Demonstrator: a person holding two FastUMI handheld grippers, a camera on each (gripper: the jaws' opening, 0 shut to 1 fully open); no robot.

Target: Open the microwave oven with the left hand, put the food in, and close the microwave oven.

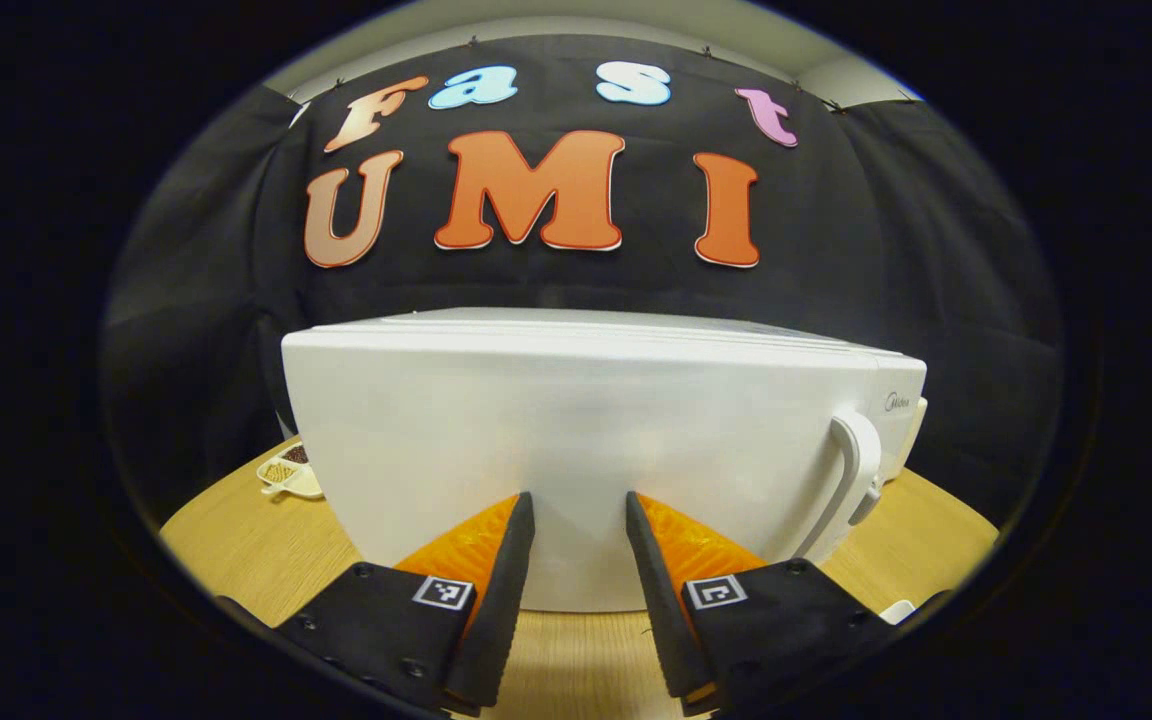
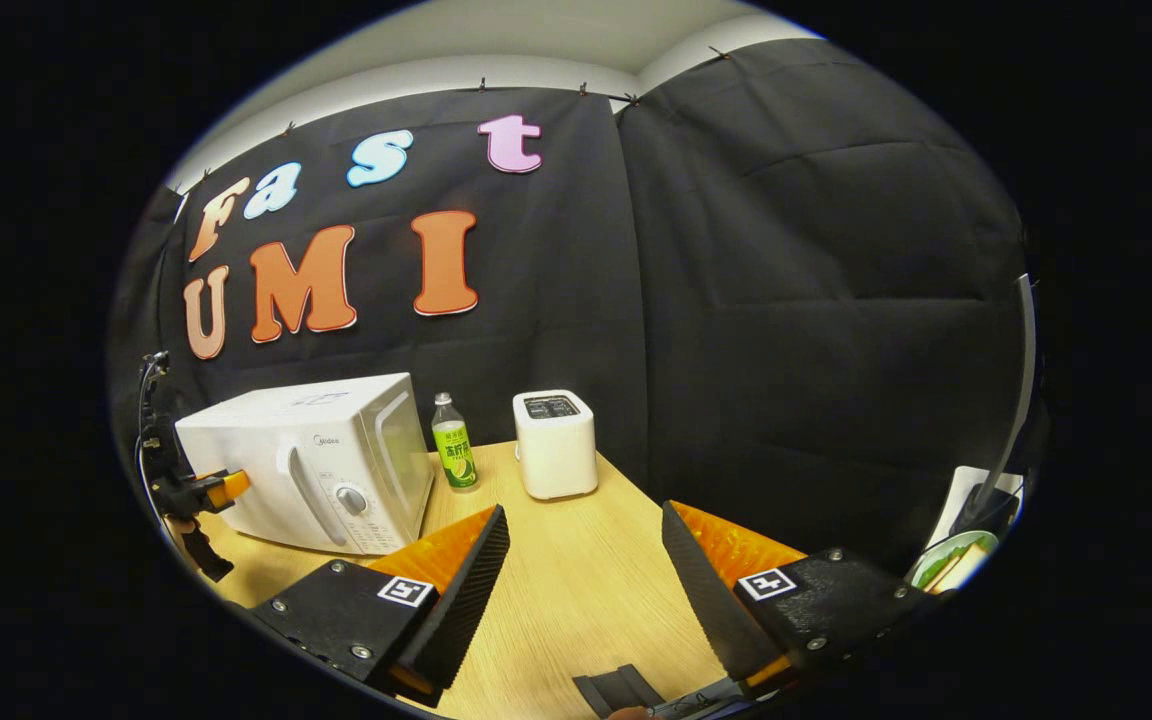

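- Now the left gripper [image 1: 579, 520] is facing the microwave [image 1: 576, 440], its fingers standing apart with nothing between them, aimed at the plain white front left of the handle [image 1: 851, 470].
- Seen from the right gripper view, the left gripper [image 2: 226, 487] is hovering just beside the microwave [image 2: 311, 460] near its left end; I cannot tell whether it is touching.
- The door is looking closed, so I am judging the step in hand to be the reach for the handle.
- To do it well, the left gripper should be shifting toward the handle, keeping its fingers wide enough to straddle the bar, closing on its middle, then pulling along the door's swing rather than straight back, so the microwave is not sliding on the table [image 2: 576, 580].
- The right gripper [image 2: 586, 570] is waiting over bare table, fingers wide and holding nothing.
- The food seems to be the plate [image 2: 951, 565] at the far right edge of the right gripper view, well apart from the microwave; its contents are too small to tell.
- Counting: one microwave, one handle, one dial [image 2: 351, 500], one bottle [image 2: 454, 443], one toaster [image 2: 556, 443], one plate, one small dish [image 1: 288, 475] beside the microwave, two grippers.
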